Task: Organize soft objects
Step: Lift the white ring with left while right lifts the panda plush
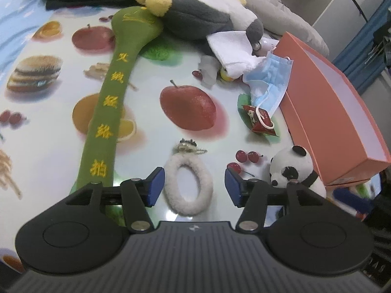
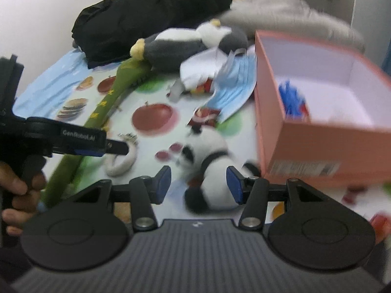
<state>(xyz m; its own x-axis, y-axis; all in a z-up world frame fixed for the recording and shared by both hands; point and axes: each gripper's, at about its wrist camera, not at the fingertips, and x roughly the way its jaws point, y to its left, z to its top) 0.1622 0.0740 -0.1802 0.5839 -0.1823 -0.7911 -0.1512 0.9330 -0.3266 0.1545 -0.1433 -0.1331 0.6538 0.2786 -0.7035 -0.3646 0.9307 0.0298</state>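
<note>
We see the left gripper (image 1: 194,186) held low over a table covered in a fruit-print cloth (image 1: 48,134), its blue pads spread apart on either side of a white fluffy ring (image 1: 187,186) that lies flat on the cloth; the pads stand clear of the ring and press on nothing. A small gold-coloured clasp sits at the ring's far end. To the left of the ring a long green plush paddle (image 1: 107,112) with yellow embroidered characters runs from the near edge to the far side, where its head meets a grey and white plush bird (image 1: 207,17). To the right of the ring a plush panda (image 1: 293,171) sits against the near corner of an open orange box (image 1: 317,102). A blue face mask (image 1: 271,83) is draped beside the box's left wall, with a white cloth (image 1: 234,48) just beyond it and a small red packet (image 1: 260,119) just nearer. The right wrist view is blurred; there the right gripper (image 2: 198,186) has its pads apart around the panda (image 2: 210,168), and we cannot tell whether either pad touches it. Inside the box (image 2: 317,146) lies something blue (image 2: 292,100). At the far left a black bag (image 2: 146,17) rests on the table, and a hand (image 2: 17,190) grasps the other gripper's handle.
</note>
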